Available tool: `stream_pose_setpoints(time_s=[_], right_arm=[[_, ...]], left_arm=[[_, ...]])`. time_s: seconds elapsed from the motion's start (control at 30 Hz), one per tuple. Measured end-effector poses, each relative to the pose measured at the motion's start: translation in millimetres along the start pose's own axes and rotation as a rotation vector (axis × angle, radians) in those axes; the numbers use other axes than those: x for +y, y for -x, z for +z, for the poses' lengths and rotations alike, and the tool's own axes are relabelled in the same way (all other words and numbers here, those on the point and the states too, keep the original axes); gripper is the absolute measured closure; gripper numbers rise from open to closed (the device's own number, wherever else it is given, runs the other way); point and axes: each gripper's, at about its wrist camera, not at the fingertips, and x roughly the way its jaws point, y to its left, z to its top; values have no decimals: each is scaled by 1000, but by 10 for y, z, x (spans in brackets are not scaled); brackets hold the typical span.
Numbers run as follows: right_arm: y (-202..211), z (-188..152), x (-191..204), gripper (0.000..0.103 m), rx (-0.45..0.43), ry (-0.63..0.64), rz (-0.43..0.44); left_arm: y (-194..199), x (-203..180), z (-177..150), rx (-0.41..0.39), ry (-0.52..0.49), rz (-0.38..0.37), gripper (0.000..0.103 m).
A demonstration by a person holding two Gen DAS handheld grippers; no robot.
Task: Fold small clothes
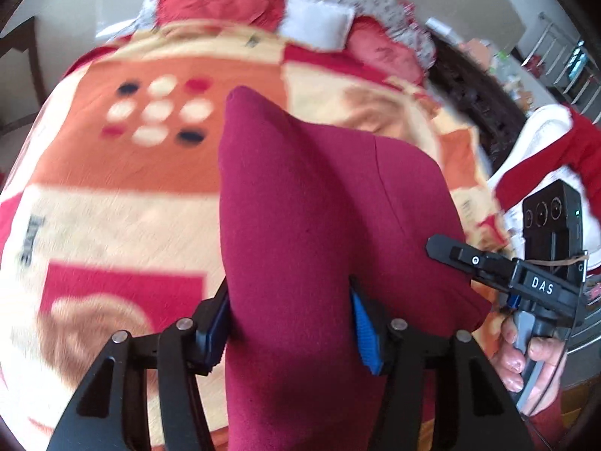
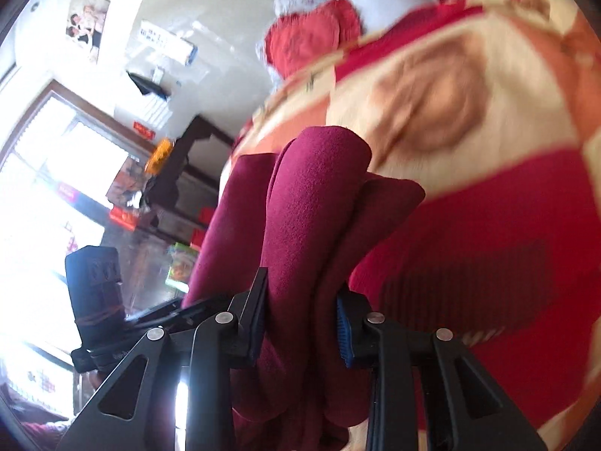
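A dark red garment (image 1: 319, 203) hangs lifted above the bed, held by both grippers. My left gripper (image 1: 291, 323) is shut on its thick folded edge, with the cloth bulging forward between the blue pads (image 1: 366, 329). My right gripper (image 2: 302, 323) is shut on another bunched part of the same garment (image 2: 311, 203), whose folds stand up in front of the fingers. The right gripper also shows in the left wrist view (image 1: 450, 253) at the garment's right side, with the person's hand on its handle. The left gripper's body shows dark at the left in the right wrist view.
A bed with an orange, cream and red patterned blanket (image 1: 112, 173) lies under the garment. Red pillows (image 1: 221, 0) and a white pillow (image 1: 319, 22) lie at its head. A dark carved headboard (image 1: 473, 101) is at the right. A bright window (image 2: 56, 173) and cluttered shelves are to the left.
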Motion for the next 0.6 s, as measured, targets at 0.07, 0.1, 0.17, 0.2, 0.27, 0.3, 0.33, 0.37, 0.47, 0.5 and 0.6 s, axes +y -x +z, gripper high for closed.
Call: stream_pose_setpoints(time_s=[0.07,0.1,0.17,0.2,0.27,0.3,0.33,0.37,0.47,0.5,0.6], right_arm=[[-256,-133,-98,87,65,-17,-79],[-337,-163,-145,85,85,-9,-135],[-282,-152,-159,82,86,-13,-154],[-205,-134,-118,82,79,-10,-175],[6,-82,69,82,41,53,-244],[69,-48,148,82,25,84,-260],[147,-25,262,82,9,124,-263],[213,-37,387,82,-1,156,-251],[197,-124,693,82,-5,227,-196],[109,-187,748,82,15,259,-195],[-214,-334,697,82,78,334,-315]], left_arm=[[-213,90,-132,45,1,51,37],[-278,112,-176,35,0,61,30],[-241,109,-210,-16,-16,69,26],[-203,90,-199,-21,-28,81,25],[-54,58,-168,-56,-57,101,24],[9,44,-128,-80,-62,105,21],[73,49,-108,-107,-61,116,19],[141,70,-112,-136,-53,132,14],[239,89,-104,-191,-13,168,12],[231,112,-91,-201,-4,185,12],[253,111,-134,-208,14,208,12]])
